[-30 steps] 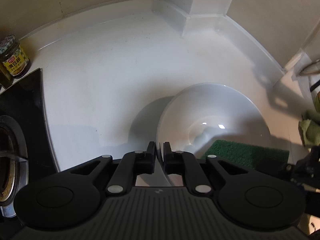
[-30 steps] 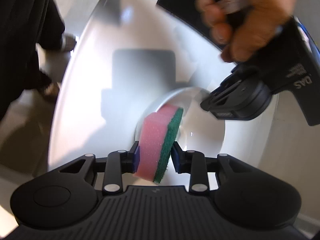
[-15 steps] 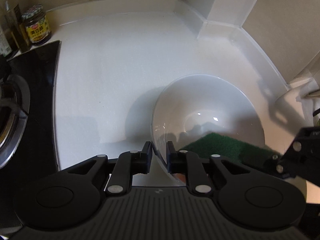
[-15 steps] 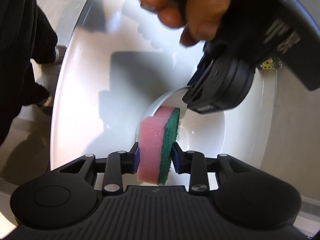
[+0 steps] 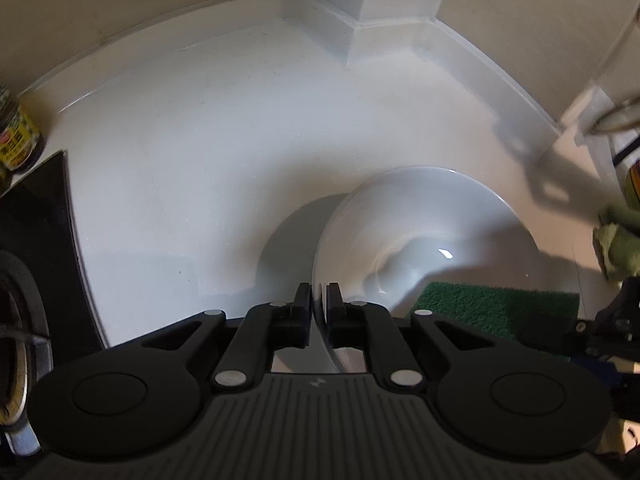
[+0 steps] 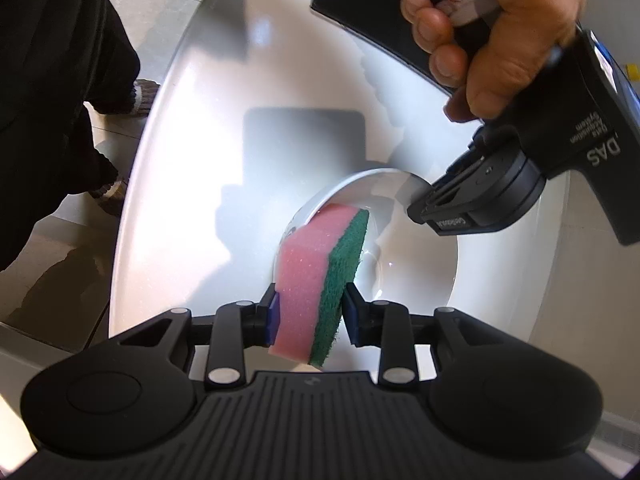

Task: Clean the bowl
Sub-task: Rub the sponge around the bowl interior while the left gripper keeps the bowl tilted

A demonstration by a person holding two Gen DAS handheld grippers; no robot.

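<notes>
The left gripper (image 5: 319, 312) is pinching the near rim of the white bowl (image 5: 424, 240), its two fingers closed tight on the thin wall, one inside and one outside. The bowl is sitting tilted on the white countertop (image 5: 208, 168), toward the right side and away from the back corner where the counter meets the wall. The right gripper (image 6: 310, 312) is clamping a sponge (image 6: 316, 276), pink foam on the left and green scouring pad on the right, squeezed between its blue-padded fingers. The far end of the sponge is reaching into the bowl (image 6: 412, 276) over its near rim, the green face turned toward the bowl's inside. From the left wrist view the green pad (image 5: 496, 308) is lying against the bowl's lower right inner wall. A jar (image 5: 16, 136) is standing at the counter's left edge, beside the black stovetop (image 5: 36, 216). A green cloth (image 5: 616, 240) is lying at the right edge.
</notes>
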